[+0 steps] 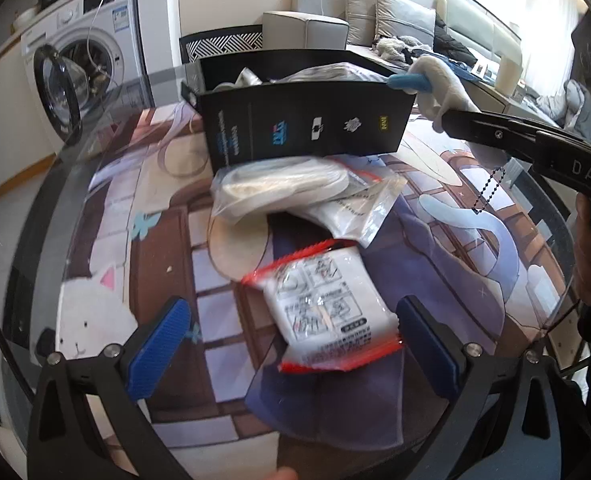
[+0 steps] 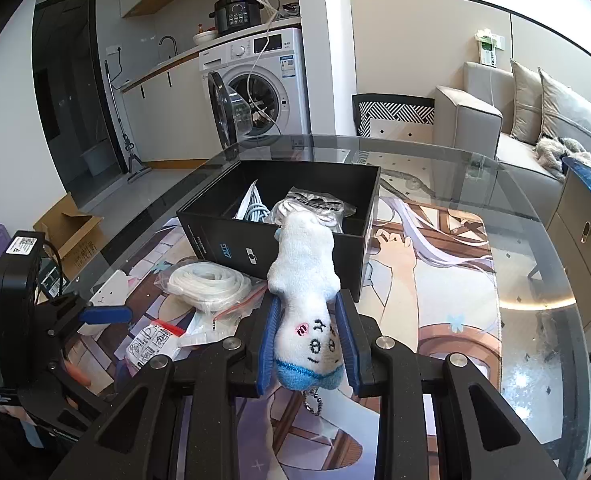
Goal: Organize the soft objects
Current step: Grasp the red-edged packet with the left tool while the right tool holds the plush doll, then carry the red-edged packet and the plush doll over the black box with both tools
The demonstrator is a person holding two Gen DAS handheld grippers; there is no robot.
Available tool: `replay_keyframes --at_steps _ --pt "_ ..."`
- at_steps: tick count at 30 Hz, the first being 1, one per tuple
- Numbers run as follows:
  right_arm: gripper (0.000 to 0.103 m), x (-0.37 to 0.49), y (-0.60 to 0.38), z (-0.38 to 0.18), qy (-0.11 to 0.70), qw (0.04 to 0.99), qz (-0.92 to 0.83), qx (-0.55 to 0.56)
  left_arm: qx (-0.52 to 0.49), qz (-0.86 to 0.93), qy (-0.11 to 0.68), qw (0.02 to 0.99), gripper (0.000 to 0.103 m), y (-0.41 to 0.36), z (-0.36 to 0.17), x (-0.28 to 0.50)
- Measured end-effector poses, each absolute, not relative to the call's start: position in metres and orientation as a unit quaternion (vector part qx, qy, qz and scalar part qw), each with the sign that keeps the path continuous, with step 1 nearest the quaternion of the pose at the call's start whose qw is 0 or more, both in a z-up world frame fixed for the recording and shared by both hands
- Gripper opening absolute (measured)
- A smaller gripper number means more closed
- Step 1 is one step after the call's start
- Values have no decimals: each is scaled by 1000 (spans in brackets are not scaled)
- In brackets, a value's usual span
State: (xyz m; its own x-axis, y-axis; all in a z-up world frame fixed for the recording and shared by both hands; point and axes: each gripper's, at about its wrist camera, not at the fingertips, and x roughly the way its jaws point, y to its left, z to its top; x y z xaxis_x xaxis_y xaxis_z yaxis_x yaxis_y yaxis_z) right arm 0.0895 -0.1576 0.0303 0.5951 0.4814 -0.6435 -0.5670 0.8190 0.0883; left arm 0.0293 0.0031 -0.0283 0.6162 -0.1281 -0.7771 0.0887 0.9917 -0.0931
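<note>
My right gripper is shut on a white plush toy with a blue cap and bead chain, held above the near wall of the black box; the toy also shows in the left wrist view at the box's right corner. The box holds bagged items. My left gripper is open, low over the table, with a red-edged white packet between its fingers. A bag of white coiled tubing lies just beyond, against the box.
A round glass table covers a printed anime mat. Another clear zip bag lies by the tubing. A washing machine with open door, a sofa and a chair stand beyond the table.
</note>
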Motion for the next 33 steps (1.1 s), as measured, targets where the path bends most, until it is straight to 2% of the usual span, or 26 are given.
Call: replay_keyframes --at_steps 10,13,14,15,21,33 --pt "29 88 -154 32 338 891 296 -68 -39 -73 422 903 89 12 -26 22" --pt "29 87 -153 31 339 890 296 -72 -35 -77 421 903 72 10 -27 22" --pt "29 87 -153 31 339 890 296 -71 -31 -80 416 905 59 8 -26 22" --pt "29 86 -152 31 339 890 297 -71 -30 -83 416 905 54 8 -25 21" --pt "29 87 -153 31 341 890 295 -71 -25 -96 397 912 47 8 -16 17" --pt "29 88 -154 31 338 891 296 -71 -39 -87 377 921 46 21 -8 -2"
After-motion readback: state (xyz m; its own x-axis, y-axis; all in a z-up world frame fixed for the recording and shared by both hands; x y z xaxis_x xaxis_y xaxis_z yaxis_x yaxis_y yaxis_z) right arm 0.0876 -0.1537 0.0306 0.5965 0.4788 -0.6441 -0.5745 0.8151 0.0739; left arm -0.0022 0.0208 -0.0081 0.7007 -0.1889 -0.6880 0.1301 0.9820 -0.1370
